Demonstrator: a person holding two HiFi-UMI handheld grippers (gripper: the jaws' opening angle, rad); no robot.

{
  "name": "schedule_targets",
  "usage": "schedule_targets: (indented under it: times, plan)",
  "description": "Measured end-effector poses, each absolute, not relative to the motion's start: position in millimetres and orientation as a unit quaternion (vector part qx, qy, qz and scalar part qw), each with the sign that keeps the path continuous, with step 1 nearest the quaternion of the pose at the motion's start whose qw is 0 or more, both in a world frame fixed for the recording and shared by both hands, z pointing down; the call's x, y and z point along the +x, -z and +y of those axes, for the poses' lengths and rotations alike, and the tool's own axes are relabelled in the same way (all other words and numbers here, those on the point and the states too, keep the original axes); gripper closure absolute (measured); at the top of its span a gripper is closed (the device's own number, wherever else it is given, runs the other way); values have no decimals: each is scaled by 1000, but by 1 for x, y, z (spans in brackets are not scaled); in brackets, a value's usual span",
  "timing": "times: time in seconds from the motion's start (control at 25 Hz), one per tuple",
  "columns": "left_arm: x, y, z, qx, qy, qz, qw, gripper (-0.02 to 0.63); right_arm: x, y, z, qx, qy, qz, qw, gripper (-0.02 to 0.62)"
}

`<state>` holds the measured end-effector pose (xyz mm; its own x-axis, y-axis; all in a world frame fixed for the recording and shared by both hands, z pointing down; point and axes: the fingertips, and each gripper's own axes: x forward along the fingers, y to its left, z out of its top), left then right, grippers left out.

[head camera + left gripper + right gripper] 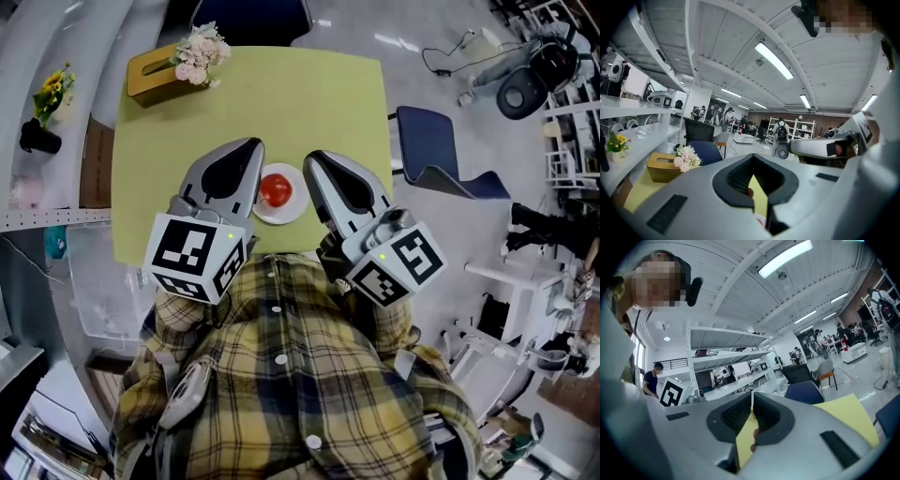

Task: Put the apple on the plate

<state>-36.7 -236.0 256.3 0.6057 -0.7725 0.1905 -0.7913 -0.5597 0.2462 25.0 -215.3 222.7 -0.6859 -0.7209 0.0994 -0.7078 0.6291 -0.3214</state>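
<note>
A red apple [276,190] lies on a small white plate [296,210] near the front edge of the yellow-green table [309,94]. My left gripper [255,143] is held high to the left of the plate, and its jaws are shut with nothing between them. My right gripper [311,157] is to the right of the plate, also shut and empty. Both point away from me over the table, close to my plaid shirt. In the left gripper view the jaw tips [752,156] meet; in the right gripper view the tips [752,393] meet too.
A wooden tissue box [150,73] and a bunch of pink flowers [199,52] stand at the table's far left corner. A blue chair [436,150] is to the right of the table. A white shelf with a potted plant [45,108] runs along the left.
</note>
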Motion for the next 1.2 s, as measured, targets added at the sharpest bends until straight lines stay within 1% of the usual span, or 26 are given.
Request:
schedule_targets:
  times: [0.12,0.64,0.96,1.2]
  plan:
    - [-35,-258,-238,882,-32,-443,155,601,27,-227,-223,-405,175,897,19,597]
    - [-33,-254,-246,884,-34,-443,148,600,20,-234,-235,-391,183,902,0,598]
    - [-30,-254,-243,885,-36,-439,149,601,16,-239,-231,-381,172,908,-25,598]
    - [-31,-258,-243,884,-36,-441,153,601,15,-242,-230,-381,175,907,-26,598]
